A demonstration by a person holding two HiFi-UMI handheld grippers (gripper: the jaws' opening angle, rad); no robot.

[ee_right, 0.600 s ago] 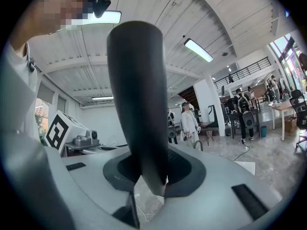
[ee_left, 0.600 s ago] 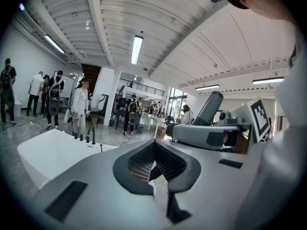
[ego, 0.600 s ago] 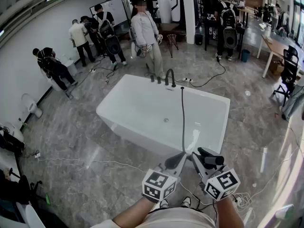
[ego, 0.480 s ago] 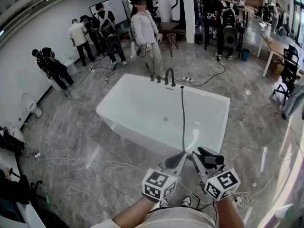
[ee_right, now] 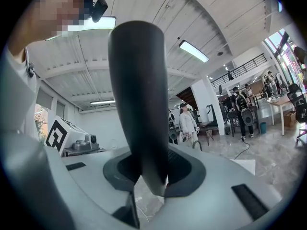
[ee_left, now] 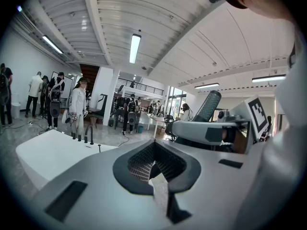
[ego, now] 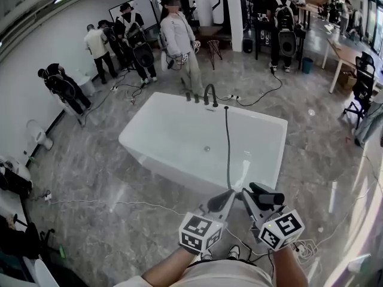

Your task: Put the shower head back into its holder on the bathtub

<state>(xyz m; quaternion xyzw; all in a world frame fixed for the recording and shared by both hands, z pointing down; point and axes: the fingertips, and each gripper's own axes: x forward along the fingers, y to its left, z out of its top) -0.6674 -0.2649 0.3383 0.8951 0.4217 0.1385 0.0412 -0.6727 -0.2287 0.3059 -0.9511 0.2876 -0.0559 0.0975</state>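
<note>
Marbled floor [ego: 108, 178], glossy white bathtub [ego: 179, 175]; right hand-held gripper [ee_right: 154, 188] clamps tapered black shower head [ee_right: 139, 95]; left hand-held gripper [ee_left: 152, 169] closed, empty.

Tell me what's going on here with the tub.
A person stands short of the near side of a white bathtub with a gripper in each hand. The right gripper is clamped on the dark shower head, whose hose runs across the tub to the far rim by the black faucet. The left gripper is shut and empty, beside the right one. The shower head is not yet back in its holder.
</note>
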